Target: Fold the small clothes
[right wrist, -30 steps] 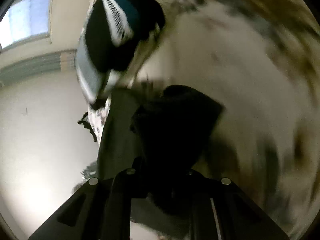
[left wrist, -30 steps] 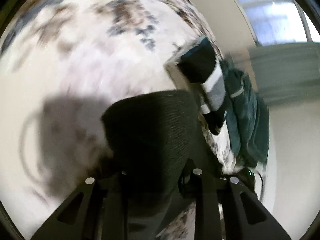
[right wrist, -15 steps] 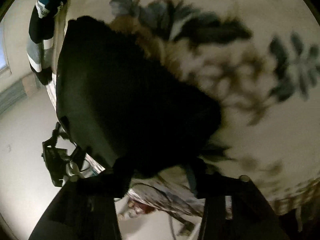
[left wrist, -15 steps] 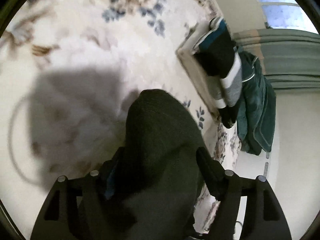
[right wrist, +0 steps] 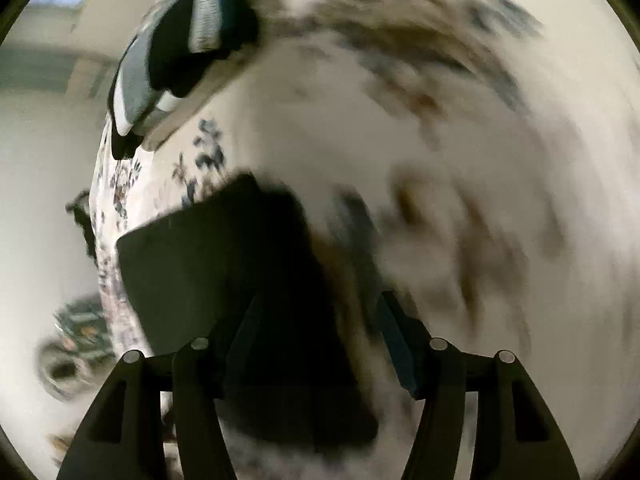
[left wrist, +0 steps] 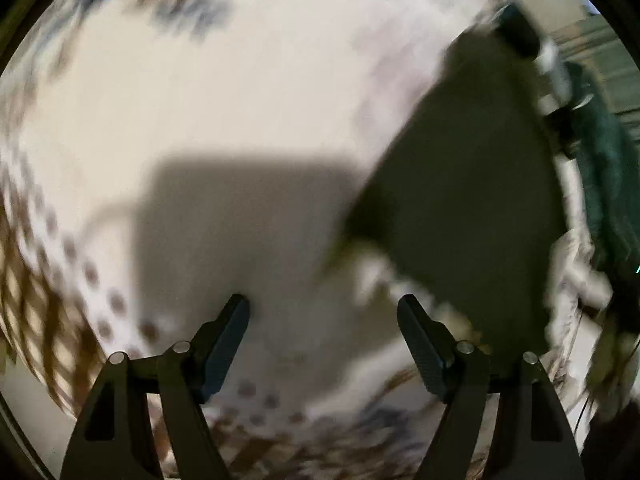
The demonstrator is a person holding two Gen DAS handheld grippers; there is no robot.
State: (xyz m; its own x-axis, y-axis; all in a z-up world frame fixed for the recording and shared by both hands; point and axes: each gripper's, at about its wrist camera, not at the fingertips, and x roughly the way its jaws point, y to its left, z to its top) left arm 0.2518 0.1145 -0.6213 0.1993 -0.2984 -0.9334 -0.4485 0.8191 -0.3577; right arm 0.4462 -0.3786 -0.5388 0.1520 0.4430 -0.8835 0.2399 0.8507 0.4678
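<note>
A dark folded garment (left wrist: 472, 200) lies flat on the floral bedspread (left wrist: 240, 80), to the right of my left gripper (left wrist: 324, 340). The left gripper is open and empty, its fingers spread wide over bare bedspread. In the right wrist view the same dark garment (right wrist: 224, 264) lies at lower left. My right gripper (right wrist: 320, 344) is open, its left finger over the garment's right part and its right finger over the bedspread (right wrist: 440, 120). Both views are motion-blurred.
A folded pile of black, grey and white striped clothes (right wrist: 180, 48) sits at the bed's far edge, also in the left wrist view (left wrist: 532, 44). A teal garment (left wrist: 608, 168) hangs beside it. The bed edge drops to a pale floor (right wrist: 40, 200).
Both grippers held the dark garment and have let it go; it now lies flat on the bedspread. Both jaws have opened and both grippers have pulled back from it.
</note>
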